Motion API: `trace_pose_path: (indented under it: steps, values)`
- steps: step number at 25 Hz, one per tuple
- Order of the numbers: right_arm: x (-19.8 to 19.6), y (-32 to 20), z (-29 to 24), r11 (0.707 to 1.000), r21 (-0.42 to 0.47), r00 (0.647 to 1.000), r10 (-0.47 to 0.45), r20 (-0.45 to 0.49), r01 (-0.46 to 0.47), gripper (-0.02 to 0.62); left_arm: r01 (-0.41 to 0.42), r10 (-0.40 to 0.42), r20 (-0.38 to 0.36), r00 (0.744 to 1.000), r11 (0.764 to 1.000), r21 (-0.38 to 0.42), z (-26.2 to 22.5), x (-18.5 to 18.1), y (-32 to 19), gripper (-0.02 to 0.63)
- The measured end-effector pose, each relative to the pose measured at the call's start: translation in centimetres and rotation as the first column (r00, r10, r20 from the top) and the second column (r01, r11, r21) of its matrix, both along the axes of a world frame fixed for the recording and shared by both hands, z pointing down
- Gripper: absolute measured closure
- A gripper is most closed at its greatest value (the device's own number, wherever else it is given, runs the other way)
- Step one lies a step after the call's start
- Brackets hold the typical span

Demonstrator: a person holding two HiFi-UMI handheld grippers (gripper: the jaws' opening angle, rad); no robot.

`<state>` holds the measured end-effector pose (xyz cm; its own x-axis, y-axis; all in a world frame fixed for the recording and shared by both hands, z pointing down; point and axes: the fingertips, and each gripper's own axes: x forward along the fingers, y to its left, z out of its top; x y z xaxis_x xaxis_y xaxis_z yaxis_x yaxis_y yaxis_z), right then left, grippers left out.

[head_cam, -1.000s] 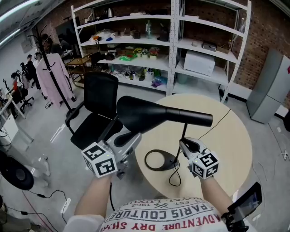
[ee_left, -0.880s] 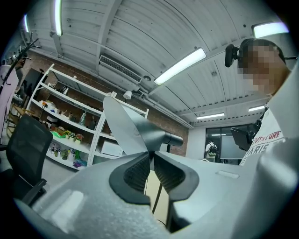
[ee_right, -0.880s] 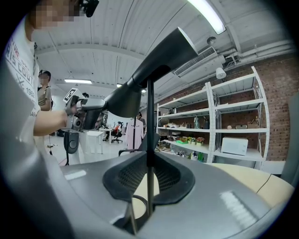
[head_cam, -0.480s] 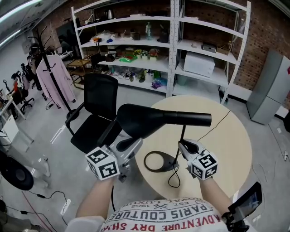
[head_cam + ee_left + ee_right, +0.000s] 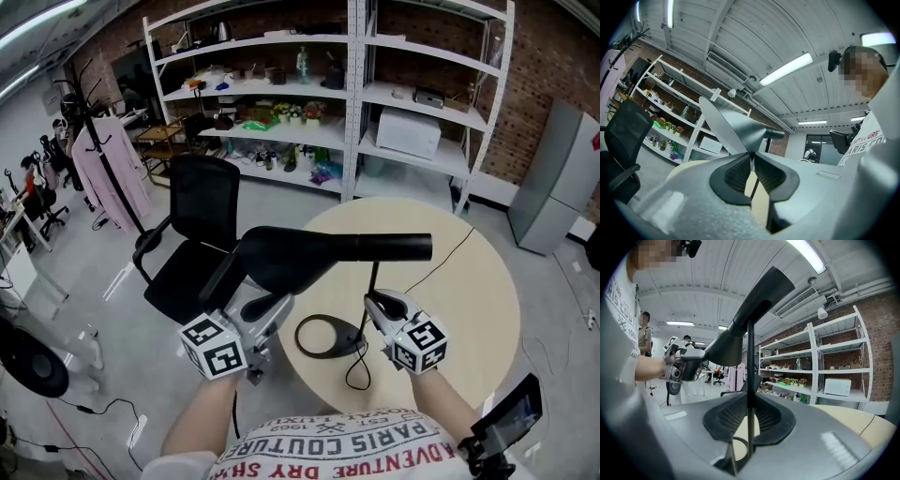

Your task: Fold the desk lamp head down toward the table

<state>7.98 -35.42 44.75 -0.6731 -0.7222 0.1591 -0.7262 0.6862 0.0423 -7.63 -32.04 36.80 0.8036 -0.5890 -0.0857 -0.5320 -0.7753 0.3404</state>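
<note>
A black desk lamp stands on the round beige table [image 5: 469, 309]. Its ring base [image 5: 325, 336] lies near the table's front edge, and a thin upright stem [image 5: 374, 278] carries the long lamp head [image 5: 319, 251], which lies about level. My left gripper [image 5: 261, 302] is shut on the rim of the lamp head's wide end. In the left gripper view the jaws [image 5: 752, 161] pinch the thin edge of the lamp head [image 5: 733, 129]. My right gripper [image 5: 379, 302] is shut on the stem; the stem [image 5: 750, 376] runs between its pads [image 5: 750, 416].
A black office chair [image 5: 202, 225] stands left of the table. White shelves [image 5: 356, 94] with a microwave fill the back, and a coat rack with a pink garment [image 5: 112, 164] is at far left. The lamp's cable [image 5: 452, 249] trails over the table's far side.
My left gripper has sunk a little, taking the wide end of the lamp head down with it. The right gripper has stayed on the stem.
</note>
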Motion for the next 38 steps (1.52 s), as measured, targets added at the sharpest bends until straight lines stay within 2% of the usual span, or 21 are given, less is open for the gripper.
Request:
trace_pose_path:
  steps: [9,14,29,38]
  values:
    - [0.2,-0.1,-0.2,1.000,0.003,1.000,-0.001,0.006,0.001,0.549,-0.011,0.010,-0.037,0.999,1.000,-0.025,1.0,0.8,0.0,0.577]
    - [0.1,0.0,-0.3,1.000,0.009,1.000,-0.002,0.012,0.002,0.548,-0.009,0.008,-0.031,0.999,1.000,-0.028,1.3,0.9,0.2,0.577]
    - [0.1,0.0,-0.6,1.000,0.018,0.999,-0.007,0.031,0.006,0.549,-0.030,0.027,-0.071,0.997,0.999,-0.041,2.0,1.7,0.3,0.578]
    - [-0.1,0.0,-0.5,1.000,0.019,1.000,-0.003,0.030,0.002,0.549,-0.056,0.046,-0.100,0.994,0.994,-0.094,3.2,2.5,0.6,0.580]
